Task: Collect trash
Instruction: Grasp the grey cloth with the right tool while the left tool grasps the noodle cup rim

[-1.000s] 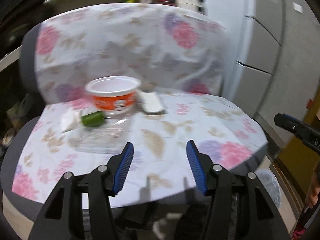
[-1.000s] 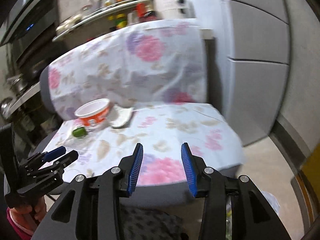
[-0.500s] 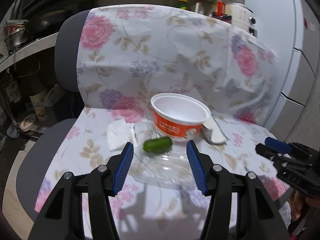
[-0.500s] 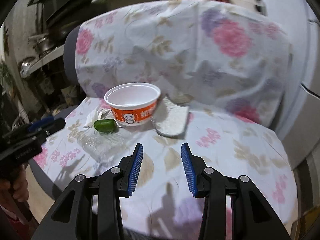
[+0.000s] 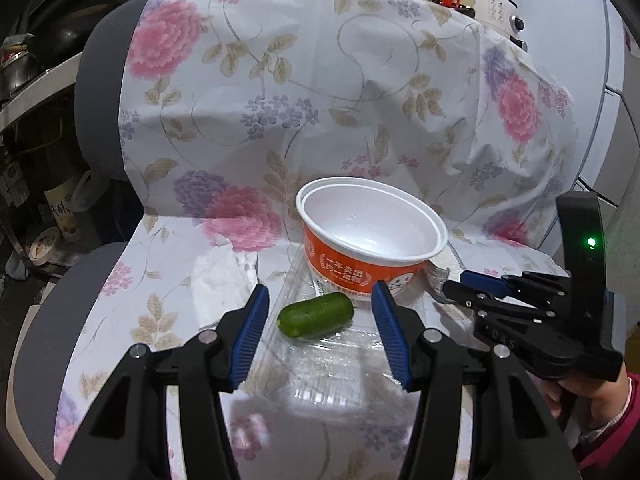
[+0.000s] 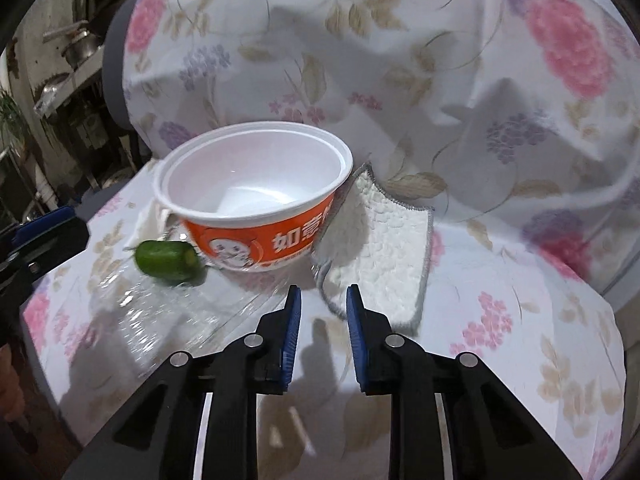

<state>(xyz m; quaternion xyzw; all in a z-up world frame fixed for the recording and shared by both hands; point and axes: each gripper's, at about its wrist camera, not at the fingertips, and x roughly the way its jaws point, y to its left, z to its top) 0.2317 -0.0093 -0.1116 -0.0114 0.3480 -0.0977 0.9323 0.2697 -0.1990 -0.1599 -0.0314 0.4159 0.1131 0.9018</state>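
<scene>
Your landmark is the orange bowl (image 5: 370, 236), standing upright and empty on the seat of the chair (image 5: 100, 92) under the floral cloth (image 5: 304, 80); only your left camera shows the white tissue (image 5: 222, 280), which lies to the left of the bowl; only your right camera shows plainly the white cloth pad with grey edging (image 6: 384, 252), which lies to the right of the bowl and leans against its side; both views show the green cucumber piece (image 5: 316, 315) just in front of the bowl, resting on the clear plastic sheet (image 5: 332, 364) that runs from under the bowl toward you. Your left gripper (image 5: 320, 316) tilts down at the seat; its fingers are spread, the cucumber piece sits between them and the pads do not press it. Your right gripper (image 6: 320, 312) tilts down more steeply, in front of the bowl, at the near corner of the pad; its fingers are closing with nothing between them. The left view shows your right hand (image 5: 592, 396) around its handle, to the right of the bowl.
</scene>
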